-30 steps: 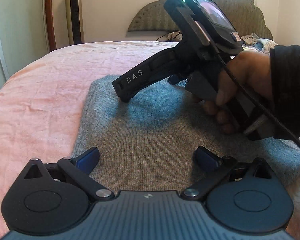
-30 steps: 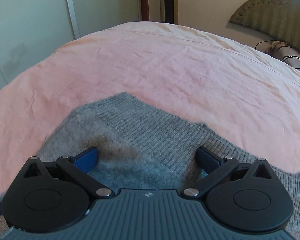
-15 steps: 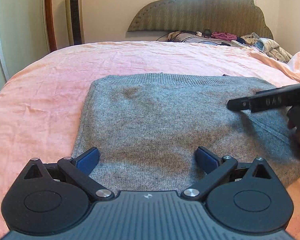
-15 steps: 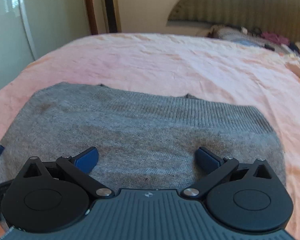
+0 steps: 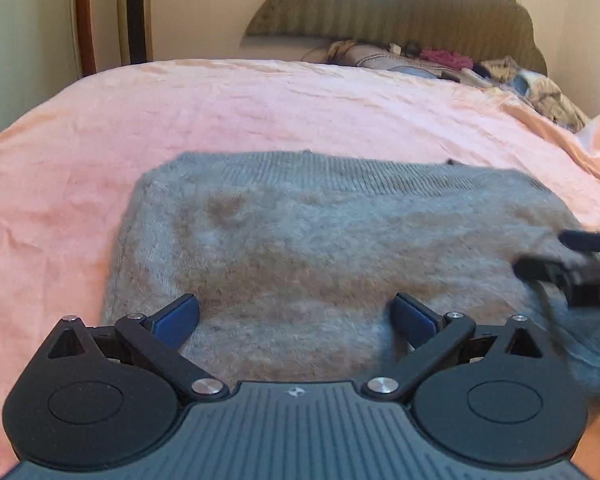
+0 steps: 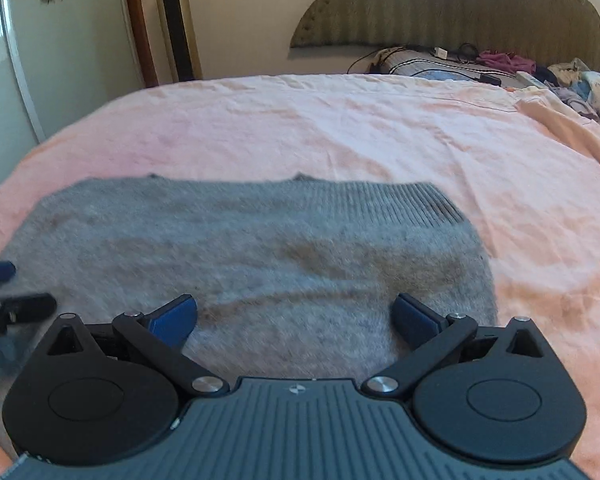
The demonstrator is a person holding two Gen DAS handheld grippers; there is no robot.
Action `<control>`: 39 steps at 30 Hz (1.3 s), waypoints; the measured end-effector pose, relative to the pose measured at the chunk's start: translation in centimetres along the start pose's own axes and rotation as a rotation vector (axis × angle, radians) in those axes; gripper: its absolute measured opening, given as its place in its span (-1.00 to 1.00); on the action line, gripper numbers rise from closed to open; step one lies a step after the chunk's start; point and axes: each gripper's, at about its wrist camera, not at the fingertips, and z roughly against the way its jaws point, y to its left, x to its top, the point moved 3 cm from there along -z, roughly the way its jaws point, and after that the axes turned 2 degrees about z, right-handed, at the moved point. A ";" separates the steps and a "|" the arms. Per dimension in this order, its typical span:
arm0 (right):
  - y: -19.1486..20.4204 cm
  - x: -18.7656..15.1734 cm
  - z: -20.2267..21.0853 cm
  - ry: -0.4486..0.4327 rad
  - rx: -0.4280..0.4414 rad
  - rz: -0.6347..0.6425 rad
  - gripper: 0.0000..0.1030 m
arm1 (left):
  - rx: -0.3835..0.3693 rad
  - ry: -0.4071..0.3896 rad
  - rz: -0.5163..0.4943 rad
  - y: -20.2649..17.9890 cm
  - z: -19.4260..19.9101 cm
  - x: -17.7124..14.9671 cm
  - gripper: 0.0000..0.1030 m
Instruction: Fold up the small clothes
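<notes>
Sweater (image 5: 320,248) folded flat on pink bed (image 5: 260,108)
Left gripper (image 5: 296,316) and right gripper (image 6: 296,316) hover above grey knit, jaws apart, empty; no legible writing.

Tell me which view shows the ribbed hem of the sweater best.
The right wrist view: the ribbed hem is sharp at the sweater's far right corner. The left wrist view shows it along the far edge, softer.

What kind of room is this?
Most likely a bedroom. A gray sweater lies on a bed with a pink sheet, a padded headboard stands against the wall, and clothes are piled near it.
</notes>
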 end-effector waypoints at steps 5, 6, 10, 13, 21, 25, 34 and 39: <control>-0.6 -0.1 -0.1 -0.006 0.001 -0.017 1.00 | 0.004 -0.034 -0.032 -0.2 0.4 -0.8 1.00; -0.5 0.0 -0.1 0.001 -0.004 -0.008 1.00 | 0.008 -0.026 -0.022 -0.1 0.6 -0.7 1.00; 0.2 -0.1 2.7 0.022 -0.043 -0.004 1.00 | -0.017 -0.022 0.038 0.8 3.8 -1.1 1.00; 0.7 -1.8 5.3 0.016 -0.017 -0.021 1.00 | -0.032 -0.021 0.041 1.4 5.3 -2.8 1.00; 1.5 -4.1 6.3 0.053 -0.021 0.011 1.00 | 0.034 -0.011 -0.041 0.6 6.0 -3.8 1.00; 2.2 -5.1 7.5 0.064 -0.020 0.030 1.00 | -0.010 0.015 -0.037 0.2 7.0 -5.1 1.00; 1.7 -6.5 7.7 -0.002 -0.002 0.000 1.00 | 0.056 0.031 -0.050 -0.4 6.7 -6.0 1.00; 1.7 -6.5 7.7 -0.004 -0.003 0.000 1.00 | 0.064 -0.004 -0.045 -0.4 6.9 -6.6 1.00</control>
